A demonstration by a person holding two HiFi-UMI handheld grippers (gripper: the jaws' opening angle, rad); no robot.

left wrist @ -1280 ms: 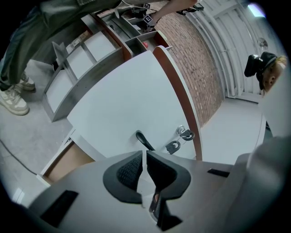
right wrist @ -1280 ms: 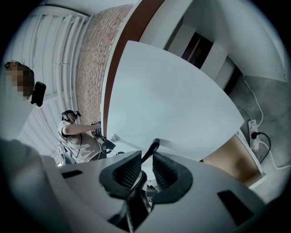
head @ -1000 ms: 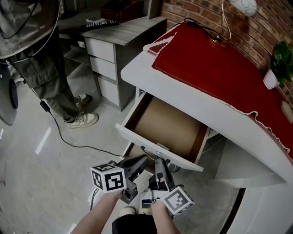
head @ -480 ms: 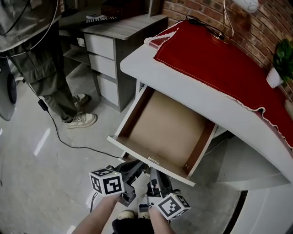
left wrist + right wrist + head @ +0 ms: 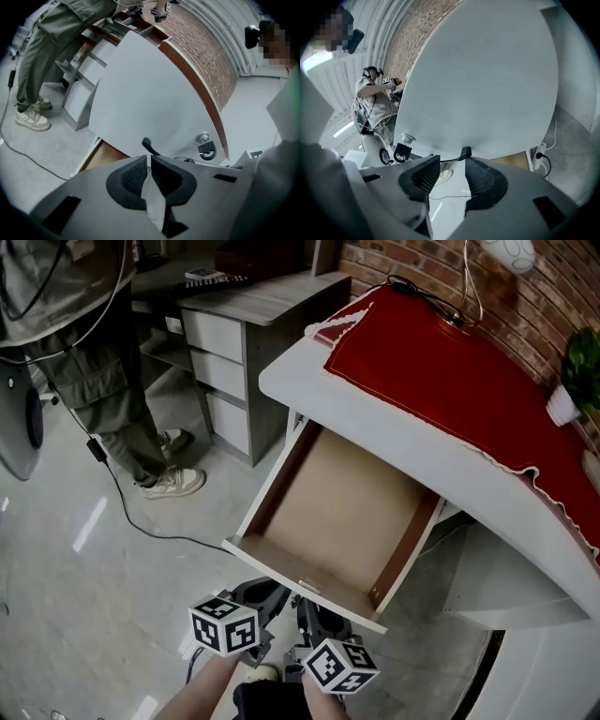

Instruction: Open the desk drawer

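The drawer stands pulled far out of the white tabletop, just above and ahead of the left claw and the right claw. It has a flat white front, dark wooden side walls and a bare, smooth tan bottom. Its small dark hooked handle sits just past the right claw's tips. Both are held low, side by side under the drawer front. The right claw's ribbed pads have just been opening and stand apart, released, with nothing between them. The left claw is clenched and empty.
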